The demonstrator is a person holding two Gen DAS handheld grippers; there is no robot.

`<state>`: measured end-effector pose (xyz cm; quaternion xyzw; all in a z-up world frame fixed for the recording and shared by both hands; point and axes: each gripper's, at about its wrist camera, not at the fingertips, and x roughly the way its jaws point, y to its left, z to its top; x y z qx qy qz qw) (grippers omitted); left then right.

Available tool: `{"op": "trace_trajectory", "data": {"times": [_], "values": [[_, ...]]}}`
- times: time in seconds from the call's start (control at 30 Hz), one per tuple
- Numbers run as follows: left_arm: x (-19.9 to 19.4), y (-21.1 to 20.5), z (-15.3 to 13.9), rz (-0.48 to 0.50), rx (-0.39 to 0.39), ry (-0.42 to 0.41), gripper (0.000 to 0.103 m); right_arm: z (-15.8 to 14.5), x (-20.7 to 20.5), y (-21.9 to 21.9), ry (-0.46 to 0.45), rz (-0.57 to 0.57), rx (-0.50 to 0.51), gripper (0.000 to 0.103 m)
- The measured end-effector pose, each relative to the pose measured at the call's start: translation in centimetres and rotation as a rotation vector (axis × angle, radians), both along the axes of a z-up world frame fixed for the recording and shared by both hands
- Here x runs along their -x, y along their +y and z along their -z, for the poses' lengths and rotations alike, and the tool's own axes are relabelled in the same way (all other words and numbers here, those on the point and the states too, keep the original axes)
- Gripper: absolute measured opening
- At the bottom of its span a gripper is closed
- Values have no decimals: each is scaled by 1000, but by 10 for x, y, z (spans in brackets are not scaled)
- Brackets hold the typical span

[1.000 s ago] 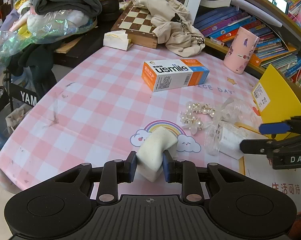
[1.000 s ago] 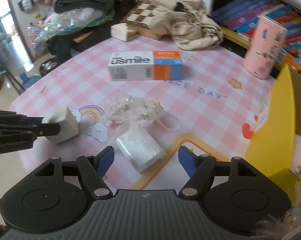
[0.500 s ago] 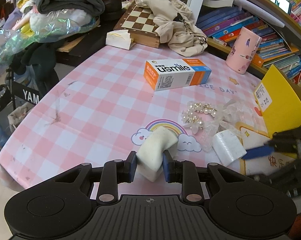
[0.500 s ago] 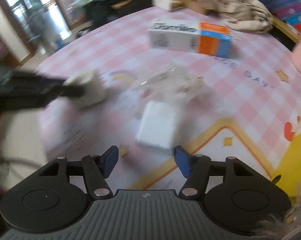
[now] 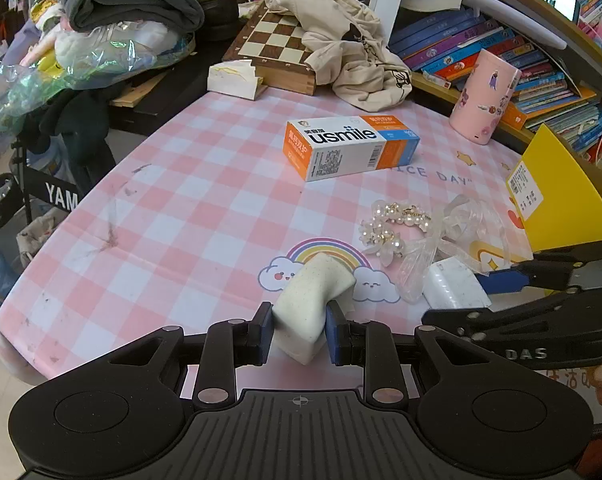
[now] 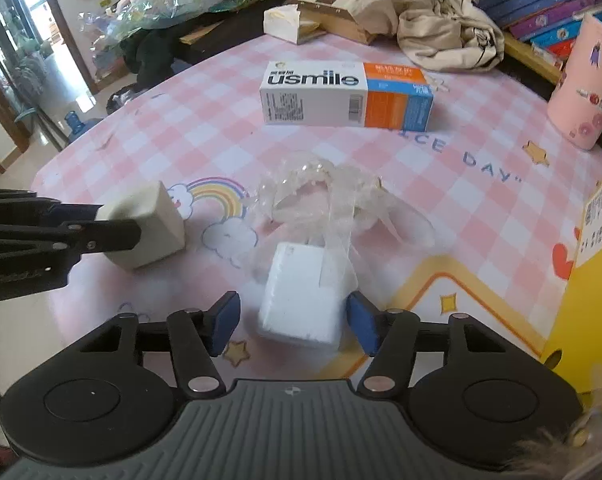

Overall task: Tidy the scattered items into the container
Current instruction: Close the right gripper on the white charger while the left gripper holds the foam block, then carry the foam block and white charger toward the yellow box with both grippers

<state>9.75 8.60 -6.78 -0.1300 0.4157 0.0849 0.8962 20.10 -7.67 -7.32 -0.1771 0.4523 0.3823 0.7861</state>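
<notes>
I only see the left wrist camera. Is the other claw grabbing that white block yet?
Observer: Not yet. The right claw is open, the white block between its fingers, a gap beside the left one.
Child: Is the crinkly clear stuff in the way?
Observer: A little. A clear ribbon strip lies across the block's top.
Child: Anything in the yellow box?
Observer: Something furry shows beside the yellow box wall; I cannot tell what.
</notes>
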Motion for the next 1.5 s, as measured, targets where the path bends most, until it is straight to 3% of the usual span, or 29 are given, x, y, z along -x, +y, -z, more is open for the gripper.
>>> {"op": "trace_trajectory", "data": {"times": [0.37, 0.63, 0.83, 0.93, 1.0, 1.17, 1.5], "values": [[0, -6, -4, 49, 26, -22, 24, -10, 17, -27, 13, 7, -16, 42], [3, -15, 1, 104, -7, 7, 24, -3, 28, -32, 29, 53, 16, 42], [-3, -20, 6, 125, -51, 23, 38, 0, 28, -27, 11, 40, 27, 45], [-7, -20, 9, 132, -54, 27, 39, 0, 28, -26, 8, 33, 27, 47], [-8, -21, 10, 143, -46, 27, 35, 0, 27, -25, 6, 29, 28, 42], [-10, -21, 10, 151, -31, 29, 24, 0, 25, -25, 3, 21, 25, 41], [10, -15, -8, 117, 35, -18, 22, -20, 39, -37, 32, 90, -47, 41]]}}
